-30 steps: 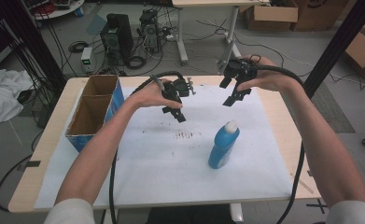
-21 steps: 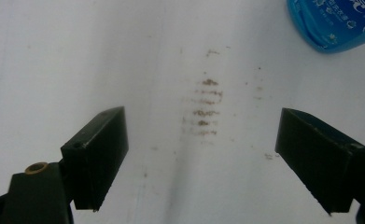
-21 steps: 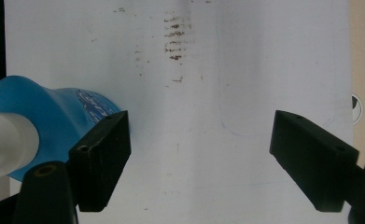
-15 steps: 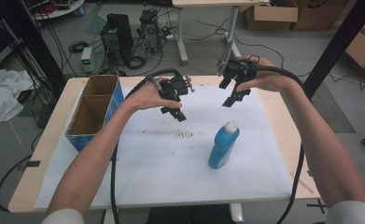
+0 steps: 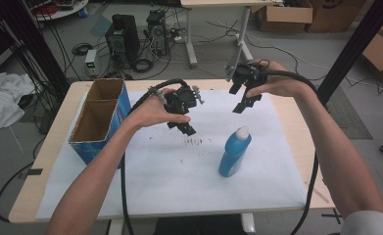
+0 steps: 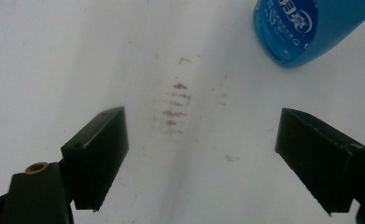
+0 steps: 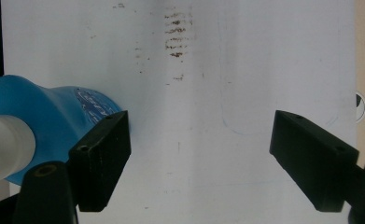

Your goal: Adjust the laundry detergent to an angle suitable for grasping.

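The bottle is stood upright on the white sheet, near the middle of the table and a bit to the right, and nothing is touching it. It is blue with a white cap, and it looks tall and thin, so it could be tipped over if it is bumped by one jaw before the other jaw is in place. It could also be squeezed too high, near the cap, and then slip out and fall. The left gripper is held above the sheet, just beyond the bottle and to its left, with its jaws spread wide and nothing between them. The right gripper is held higher, over the far part of the sheet, and it too is opened wide and is carrying nothing. The cables could be dragged across the bottle and knock it down. Some small brown marks are seen on the sheet between the left gripper and the bottle. A blue box is set at the left side of the table. Past the table, computers, wires and cardboard boxes are left on the grey floor.
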The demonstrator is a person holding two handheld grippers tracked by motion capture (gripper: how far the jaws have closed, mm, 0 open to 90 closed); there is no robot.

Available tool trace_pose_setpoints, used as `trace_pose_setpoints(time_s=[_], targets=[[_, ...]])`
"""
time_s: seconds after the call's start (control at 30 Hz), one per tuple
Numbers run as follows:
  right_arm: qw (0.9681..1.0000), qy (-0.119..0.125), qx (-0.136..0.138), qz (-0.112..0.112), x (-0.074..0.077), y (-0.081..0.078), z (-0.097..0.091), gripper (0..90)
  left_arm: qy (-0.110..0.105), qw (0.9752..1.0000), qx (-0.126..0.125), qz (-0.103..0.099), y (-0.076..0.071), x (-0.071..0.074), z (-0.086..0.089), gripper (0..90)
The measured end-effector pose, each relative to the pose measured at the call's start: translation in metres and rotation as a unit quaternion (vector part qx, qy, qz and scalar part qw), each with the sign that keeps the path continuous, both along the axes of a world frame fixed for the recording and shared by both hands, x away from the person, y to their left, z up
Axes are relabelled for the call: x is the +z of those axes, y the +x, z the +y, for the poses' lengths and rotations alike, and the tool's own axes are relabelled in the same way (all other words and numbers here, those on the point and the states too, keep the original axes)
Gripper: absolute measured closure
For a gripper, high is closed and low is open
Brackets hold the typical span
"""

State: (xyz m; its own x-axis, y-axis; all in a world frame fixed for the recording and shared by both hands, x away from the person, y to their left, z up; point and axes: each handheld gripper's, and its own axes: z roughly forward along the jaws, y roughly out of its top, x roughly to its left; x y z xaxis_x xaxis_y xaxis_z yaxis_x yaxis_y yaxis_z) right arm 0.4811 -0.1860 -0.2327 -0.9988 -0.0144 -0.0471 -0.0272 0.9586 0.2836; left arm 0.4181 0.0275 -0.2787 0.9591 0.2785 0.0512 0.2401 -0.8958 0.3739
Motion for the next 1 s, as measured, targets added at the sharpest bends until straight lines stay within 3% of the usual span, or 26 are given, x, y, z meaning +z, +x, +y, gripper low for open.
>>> trace_pose_setpoints(time_s=[0.37, 0.57, 0.6, 0.73, 0.97, 1.0], targets=[[1.0, -0.006, 0.003, 0.002, -0.003, 0.001, 0.002, 20.6, -0.005, 0.9999, 0.008, 0.007, -0.03, 0.003, -0.011, 17.9], [1.0, -0.005, 0.002, 0.001, -0.002, 0.0, 0.001, 20.6, -0.021, 0.9995, 0.021, 0.008, -0.045, -0.001, -0.017, 17.8], [1.0, -0.006, 0.001, 0.002, -0.002, 0.0, 0.0, 20.6, -0.031, 0.9992, 0.022, 0.01, -0.051, -0.001, -0.02, 17.8], [1.0, -0.008, 0.001, 0.002, -0.002, 0.001, 0.0, 20.6, -0.032, 0.9991, 0.029, 0.003, -0.061, -0.002, -0.026, 17.8], [0.9999, -0.01, 0.001, 0.001, -0.003, 0.0, 0.0, 20.6, -0.042, 0.9984, 0.035, 0.01, -0.074, -0.007, -0.033, 17.7], [1.0, -0.01, 0.002, 0.001, -0.002, 0.0, 0.0, 20.6, -0.046, 0.9979, 0.045, 0.009, -0.078, -0.008, -0.036, 17.6]])
